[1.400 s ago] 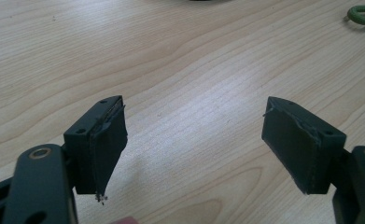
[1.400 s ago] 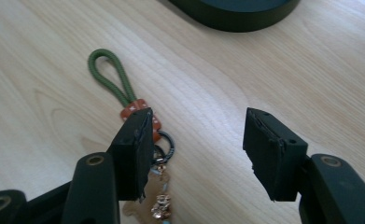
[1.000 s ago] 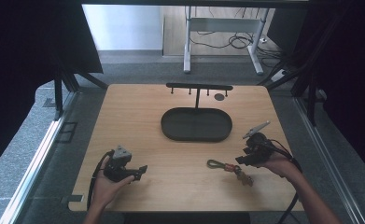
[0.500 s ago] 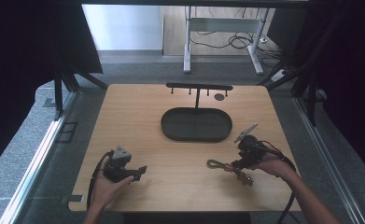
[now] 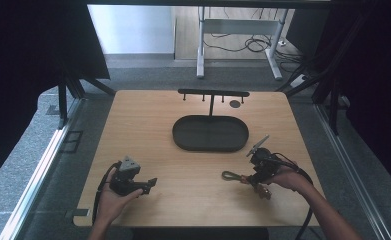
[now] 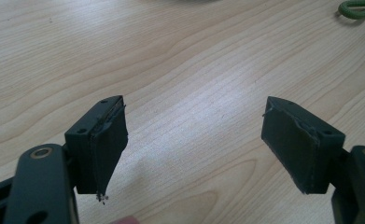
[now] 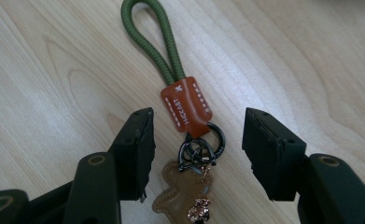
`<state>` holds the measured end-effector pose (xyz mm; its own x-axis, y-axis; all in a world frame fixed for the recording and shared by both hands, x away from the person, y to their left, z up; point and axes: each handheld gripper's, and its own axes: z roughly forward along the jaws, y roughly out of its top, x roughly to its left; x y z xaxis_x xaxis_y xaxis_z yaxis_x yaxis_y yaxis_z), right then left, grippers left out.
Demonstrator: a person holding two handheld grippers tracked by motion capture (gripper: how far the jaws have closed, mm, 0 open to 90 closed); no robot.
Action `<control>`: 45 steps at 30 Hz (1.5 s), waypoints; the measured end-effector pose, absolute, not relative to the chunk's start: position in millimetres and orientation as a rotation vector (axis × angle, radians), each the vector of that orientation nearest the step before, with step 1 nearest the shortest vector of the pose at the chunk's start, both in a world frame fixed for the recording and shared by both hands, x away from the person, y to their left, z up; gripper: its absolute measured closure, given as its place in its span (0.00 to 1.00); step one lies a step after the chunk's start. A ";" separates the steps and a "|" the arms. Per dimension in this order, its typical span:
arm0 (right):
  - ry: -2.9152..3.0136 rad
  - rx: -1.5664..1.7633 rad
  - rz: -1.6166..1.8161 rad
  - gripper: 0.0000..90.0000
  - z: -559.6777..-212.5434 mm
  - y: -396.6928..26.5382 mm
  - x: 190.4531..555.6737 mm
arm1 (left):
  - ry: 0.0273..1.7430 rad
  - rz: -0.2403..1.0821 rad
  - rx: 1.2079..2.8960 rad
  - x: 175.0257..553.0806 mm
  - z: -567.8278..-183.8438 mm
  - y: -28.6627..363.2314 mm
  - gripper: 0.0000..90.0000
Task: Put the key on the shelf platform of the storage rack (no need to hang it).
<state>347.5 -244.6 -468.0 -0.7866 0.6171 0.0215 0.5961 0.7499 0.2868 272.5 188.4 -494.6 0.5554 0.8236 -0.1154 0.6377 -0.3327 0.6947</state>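
Note:
A keychain lies flat on the wooden table: a green cord loop, an orange leather tab, a dark metal ring and a brown bear-shaped charm. My right gripper is open, its jaws standing on either side of the ring without touching it. In the high view the keychain is at the front right, with the right gripper over its ring end. My left gripper rests at the front left, open and empty. The green cord shows far off in its view.
A black oval tray sits in the middle of the table. Behind it stands a low black rack with several pegs, and a small dark disc lies beside it. Bare wood stretches between the two grippers.
My right gripper has come down and to the left, onto the keychain's ring end. The left gripper has stayed put.

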 end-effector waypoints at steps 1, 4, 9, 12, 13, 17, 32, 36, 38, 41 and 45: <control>2.875 0.992 0.421 0.49 -469.3 -243.8 347.4 | 1.171 0.336 2.078 272.3 -494.2 188.1 0.25; 2.888 0.982 0.381 0.49 -474.1 -240.7 347.7 | 1.172 0.332 2.080 272.6 -494.7 187.8 0.25; 2.906 0.966 0.341 0.49 -480.3 -236.4 349.6 | 1.172 0.329 2.087 273.4 -496.6 186.5 0.25; 2.921 0.919 0.314 0.49 -486.5 -233.9 352.8 | 1.171 0.324 2.092 273.6 -498.0 184.6 0.25; 2.920 0.913 0.305 0.49 -488.1 -233.1 353.6 | 1.170 0.326 2.094 273.6 -498.2 184.2 0.25; 2.931 0.879 0.289 0.48 -493.3 -231.0 357.7 | 1.166 0.322 2.100 273.6 -498.8 182.5 0.25; 2.959 0.834 0.291 0.52 -502.0 -226.2 362.2 | 1.168 0.318 2.107 274.0 -500.9 182.3 0.25; 2.965 0.825 0.293 0.64 -500.7 -227.1 362.4 | 1.169 0.315 2.108 274.1 -501.5 181.6 0.25; 2.966 0.819 0.293 0.66 -500.5 -227.9 363.2 | 1.167 0.312 2.110 274.1 -501.9 181.3 0.25; 2.964 0.831 0.294 0.70 -500.0 -229.1 363.6 | 1.165 0.314 2.113 274.1 -502.0 181.2 0.26; 2.969 0.810 0.294 0.72 -499.8 -229.3 364.0 | 1.166 0.314 2.114 274.0 -502.1 181.1 0.26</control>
